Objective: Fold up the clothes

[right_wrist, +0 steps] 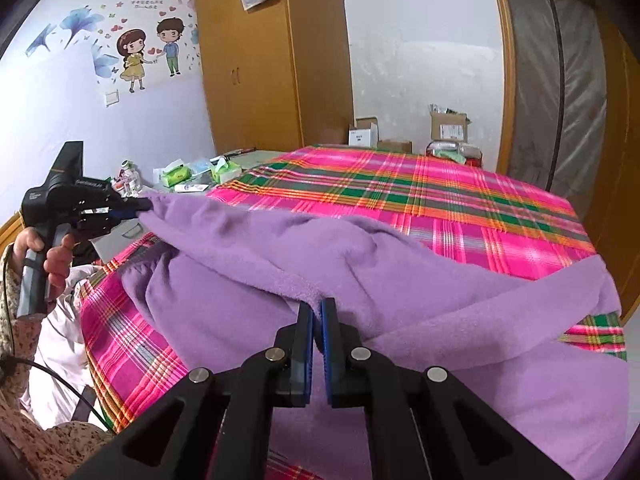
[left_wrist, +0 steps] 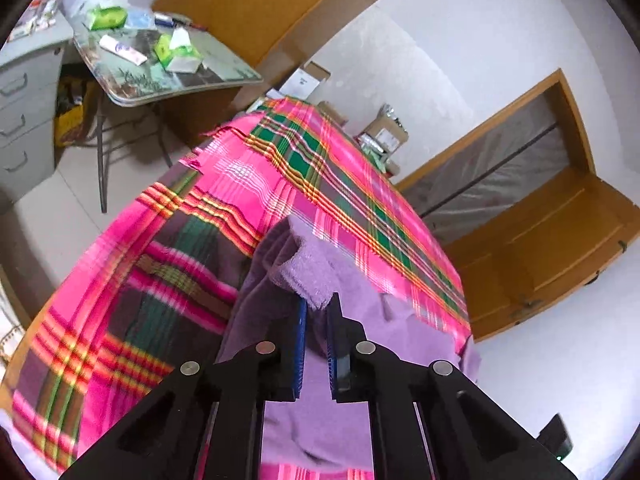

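A purple fleece garment [right_wrist: 400, 280] lies across the near part of a bed with a pink plaid cover [right_wrist: 420, 192]. My right gripper [right_wrist: 317, 308] is shut on its near edge, which is lifted off the bed. My left gripper [right_wrist: 138, 213] shows at the left of the right wrist view, shut on another corner of the garment held up in the air. In the left wrist view that gripper [left_wrist: 317, 304] pinches a thick purple edge [left_wrist: 308, 276], with the plaid bed [left_wrist: 200, 240] below.
A small folding table [left_wrist: 168, 68] with tissue packs and clutter stands beside the bed, next to a grey drawer unit [left_wrist: 24, 112]. Cardboard boxes [right_wrist: 448, 128] sit past the bed's far end. A wooden wardrobe [right_wrist: 256, 60] and a wrapped mattress [right_wrist: 560, 80] stand at the walls.
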A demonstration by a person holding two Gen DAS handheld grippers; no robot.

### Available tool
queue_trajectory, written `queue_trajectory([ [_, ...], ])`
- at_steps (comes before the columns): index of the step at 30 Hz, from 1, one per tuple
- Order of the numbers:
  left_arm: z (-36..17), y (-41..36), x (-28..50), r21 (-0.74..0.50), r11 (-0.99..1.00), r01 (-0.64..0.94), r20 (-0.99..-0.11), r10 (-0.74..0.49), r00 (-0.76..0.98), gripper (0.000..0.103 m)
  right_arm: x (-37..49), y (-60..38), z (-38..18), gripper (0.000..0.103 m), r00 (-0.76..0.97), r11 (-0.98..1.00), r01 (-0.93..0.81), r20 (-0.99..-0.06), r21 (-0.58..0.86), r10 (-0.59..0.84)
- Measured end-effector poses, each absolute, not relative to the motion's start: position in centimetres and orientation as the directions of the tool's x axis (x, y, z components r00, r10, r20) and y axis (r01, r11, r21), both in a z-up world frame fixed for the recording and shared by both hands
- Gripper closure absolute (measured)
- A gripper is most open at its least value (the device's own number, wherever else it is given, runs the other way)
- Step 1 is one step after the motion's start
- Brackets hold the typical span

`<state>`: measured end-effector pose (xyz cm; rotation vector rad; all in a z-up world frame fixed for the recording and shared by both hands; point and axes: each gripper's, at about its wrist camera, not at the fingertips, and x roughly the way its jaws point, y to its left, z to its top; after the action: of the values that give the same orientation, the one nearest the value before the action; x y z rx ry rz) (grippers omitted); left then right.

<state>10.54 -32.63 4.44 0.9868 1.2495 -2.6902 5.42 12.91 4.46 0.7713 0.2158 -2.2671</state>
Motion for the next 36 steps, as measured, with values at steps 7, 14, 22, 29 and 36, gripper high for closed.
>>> queue_trajectory([
  [7, 3.2, -31.9, 13.5, -0.672, -0.685, 0.279, -0.569, 0.237, -0.788, 0.094, 7.1, 13.8, 5.6, 0.099, -0.587, -0.724, 0.689, -0.573, 0.016, -0.572],
  [14, 0.7, -31.6, 14.2, -0.652, -0.681, 0.333, -0.627, 0.237, -0.742, 0.094, 8.3, 14.0, 3.9, 0.099, -0.574, -0.709, 0.704, -0.618, -0.037, -0.537],
  [22, -0.3, -31.7, 14.6, -0.638, -0.680, 0.362, -0.647, 0.219, -0.730, 0.094, 7.6, 14.7, 1.4, 0.099, -0.488, -0.695, 0.717, -0.681, 0.043, -0.546],
  [29, -0.9, -31.6, 14.6, -0.633, -0.673, 0.383, -0.659, 0.209, -0.723, 0.094, 7.5, 14.6, 0.4, 0.098, -0.448, -0.693, 0.715, -0.698, 0.096, -0.559],
  [36, -0.6, -31.3, 14.7, -0.621, -0.677, 0.394, -0.669, 0.195, -0.717, 0.093, 7.3, 15.0, 0.1, 0.093, -0.404, -0.692, 0.705, -0.714, 0.155, -0.572],
])
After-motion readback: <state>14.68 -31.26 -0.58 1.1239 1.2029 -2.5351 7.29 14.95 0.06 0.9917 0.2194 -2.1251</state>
